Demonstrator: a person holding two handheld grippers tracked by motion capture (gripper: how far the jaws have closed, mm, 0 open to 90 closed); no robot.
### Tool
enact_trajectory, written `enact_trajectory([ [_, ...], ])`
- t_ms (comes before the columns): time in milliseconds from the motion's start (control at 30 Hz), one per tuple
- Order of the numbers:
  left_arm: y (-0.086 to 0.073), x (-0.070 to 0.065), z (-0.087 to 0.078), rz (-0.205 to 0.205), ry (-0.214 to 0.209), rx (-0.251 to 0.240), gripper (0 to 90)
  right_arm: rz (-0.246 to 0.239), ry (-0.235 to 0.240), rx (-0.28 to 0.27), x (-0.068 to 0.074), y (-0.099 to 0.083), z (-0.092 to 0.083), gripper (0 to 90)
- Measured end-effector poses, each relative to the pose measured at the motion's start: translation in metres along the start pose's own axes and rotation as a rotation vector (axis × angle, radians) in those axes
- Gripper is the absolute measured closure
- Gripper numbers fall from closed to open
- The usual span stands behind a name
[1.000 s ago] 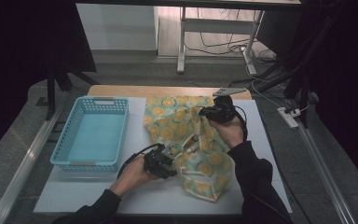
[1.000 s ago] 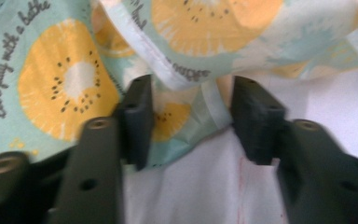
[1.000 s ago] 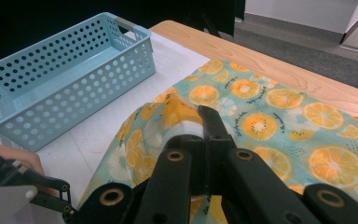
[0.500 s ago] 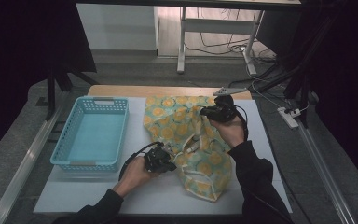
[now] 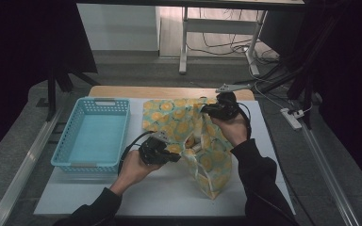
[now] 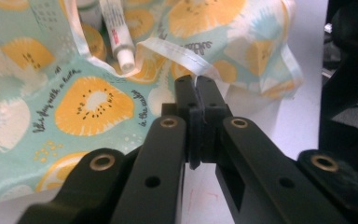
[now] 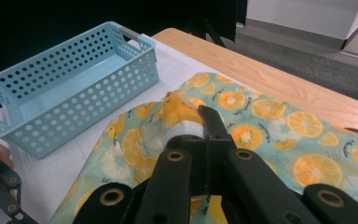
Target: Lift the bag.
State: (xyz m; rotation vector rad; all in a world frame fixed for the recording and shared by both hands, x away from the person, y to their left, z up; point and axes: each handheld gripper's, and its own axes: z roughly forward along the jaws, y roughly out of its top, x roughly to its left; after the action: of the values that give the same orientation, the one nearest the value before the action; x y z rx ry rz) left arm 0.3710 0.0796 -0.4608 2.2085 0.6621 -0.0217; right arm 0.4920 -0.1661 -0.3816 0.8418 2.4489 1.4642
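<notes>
A cloth bag (image 5: 169, 117) printed with orange slices lies on the white board (image 5: 160, 193), its mouth lifted between my two grippers. My left gripper (image 5: 176, 151) is shut on the near side's white hem (image 6: 177, 49); in the left gripper view the jaws (image 6: 196, 84) meet on that hem. A white tube (image 6: 116, 32) lies inside the bag (image 6: 93, 105), along with other small items I cannot make out. My right gripper (image 5: 206, 109) is shut on the far side of the mouth, and a fold of printed cloth (image 7: 179, 109) bunches at its jaws (image 7: 196, 119).
A light blue perforated basket (image 5: 104, 101) stands left of the bag with nothing inside, its wall (image 7: 88, 107) close to the cloth. Behind the board runs a wooden table edge (image 7: 270, 79). A desk frame, cables and a power strip (image 5: 292, 117) lie on the floor beyond.
My left gripper has closed on the bag's near hem and risen a little, lifting that edge. The right gripper holds its place.
</notes>
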Motion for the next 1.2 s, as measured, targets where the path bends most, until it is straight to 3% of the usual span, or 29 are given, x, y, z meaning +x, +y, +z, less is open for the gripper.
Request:
enact_trajectory([
  [233,0.018,0.000,-0.022,-0.013,-0.019,-0.070,90.0,-0.007,0.010,0.001,0.003,0.009,-0.002,90.0],
  [567,0.051,0.001,-0.059,0.013,-0.006,-0.154,90.0,-0.022,0.017,-0.018,0.007,0.028,-0.011,90.0],
  [1200,0.109,-0.004,-0.124,0.061,0.065,-0.277,90.0,-0.080,-0.006,-0.065,0.024,0.079,-0.041,90.0],
])
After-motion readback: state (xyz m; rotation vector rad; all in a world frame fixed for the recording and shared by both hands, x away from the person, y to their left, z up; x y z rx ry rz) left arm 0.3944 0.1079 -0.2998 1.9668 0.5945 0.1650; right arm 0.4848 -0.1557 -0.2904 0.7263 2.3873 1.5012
